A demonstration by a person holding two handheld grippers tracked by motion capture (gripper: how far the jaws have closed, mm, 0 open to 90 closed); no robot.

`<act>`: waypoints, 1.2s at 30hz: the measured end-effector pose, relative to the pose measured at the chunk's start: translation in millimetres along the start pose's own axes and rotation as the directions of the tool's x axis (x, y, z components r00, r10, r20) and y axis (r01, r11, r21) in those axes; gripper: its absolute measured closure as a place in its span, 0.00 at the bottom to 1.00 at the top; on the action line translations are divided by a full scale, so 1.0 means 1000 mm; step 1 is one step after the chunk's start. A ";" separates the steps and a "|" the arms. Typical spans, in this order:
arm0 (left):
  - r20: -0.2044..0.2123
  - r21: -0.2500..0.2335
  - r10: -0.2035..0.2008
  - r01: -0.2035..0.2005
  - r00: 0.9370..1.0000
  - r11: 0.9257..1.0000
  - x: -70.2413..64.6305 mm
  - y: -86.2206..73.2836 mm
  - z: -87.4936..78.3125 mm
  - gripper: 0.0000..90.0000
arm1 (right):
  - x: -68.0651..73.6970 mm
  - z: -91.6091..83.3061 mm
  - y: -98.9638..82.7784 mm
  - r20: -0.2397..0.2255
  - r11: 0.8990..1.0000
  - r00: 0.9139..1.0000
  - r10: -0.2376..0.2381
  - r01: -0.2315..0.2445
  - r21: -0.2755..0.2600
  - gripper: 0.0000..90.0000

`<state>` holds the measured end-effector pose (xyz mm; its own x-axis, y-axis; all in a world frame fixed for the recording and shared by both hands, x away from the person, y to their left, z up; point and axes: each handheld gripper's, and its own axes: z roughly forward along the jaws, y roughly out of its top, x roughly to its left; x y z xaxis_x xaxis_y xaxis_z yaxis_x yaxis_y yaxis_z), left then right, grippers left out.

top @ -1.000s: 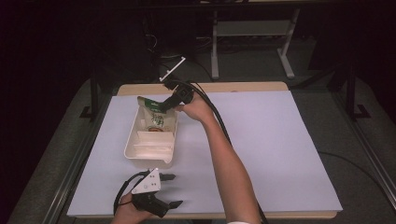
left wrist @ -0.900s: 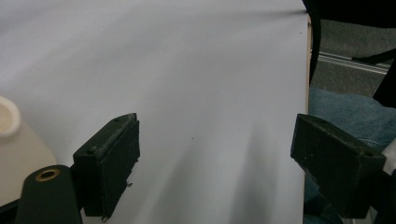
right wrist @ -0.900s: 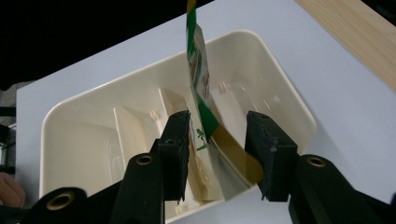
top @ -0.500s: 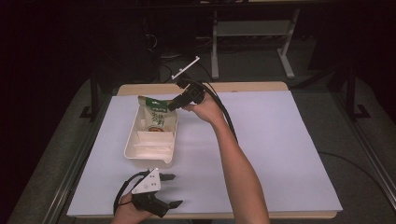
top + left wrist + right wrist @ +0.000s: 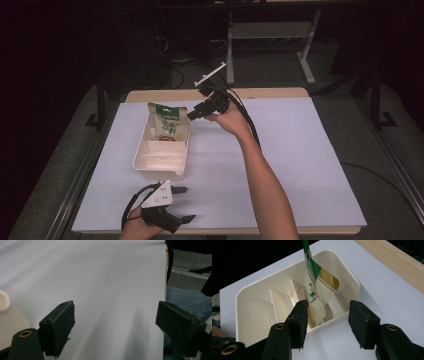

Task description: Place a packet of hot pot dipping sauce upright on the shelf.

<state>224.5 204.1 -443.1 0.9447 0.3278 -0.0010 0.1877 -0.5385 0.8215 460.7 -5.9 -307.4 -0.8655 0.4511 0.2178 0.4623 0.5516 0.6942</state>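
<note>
High view: a green-and-gold snack pouch is being propped upright in the far compartment of a cream divided tray, which is lying on the white-covered worktop. The right claw is being held just beside the tray's far right corner, off the pouch, its jaws having just been opening with nothing between them. The left claw is being rested on the worktop just in front of the tray's near end, presumably parked so that the tray is left free for the other hand.

Left gripper view: the left claw is being kept released, its jaws standing wide apart over bare worktop; a rounded corner of the tray is lying at the left edge.

Right gripper view: the right claw is being aimed at the tray from outside its wall, released and empty. The pouch is leaning against the compartment divider, apparently supported by the tray alone.
</note>
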 end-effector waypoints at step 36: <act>0.001 0.009 0.003 -0.003 1.000 1.000 0.000 0.000 0.002 0.17 | 0.010 -0.032 -0.038 -0.030 0.999 1.000 0.002 -0.003 -0.043 0.51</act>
<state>224.9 202.4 -444.7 0.9456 0.3252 0.0008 0.1873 -0.5467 0.8161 427.8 -45.2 -309.5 -0.8699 0.4308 0.2400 0.4566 0.5198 0.7221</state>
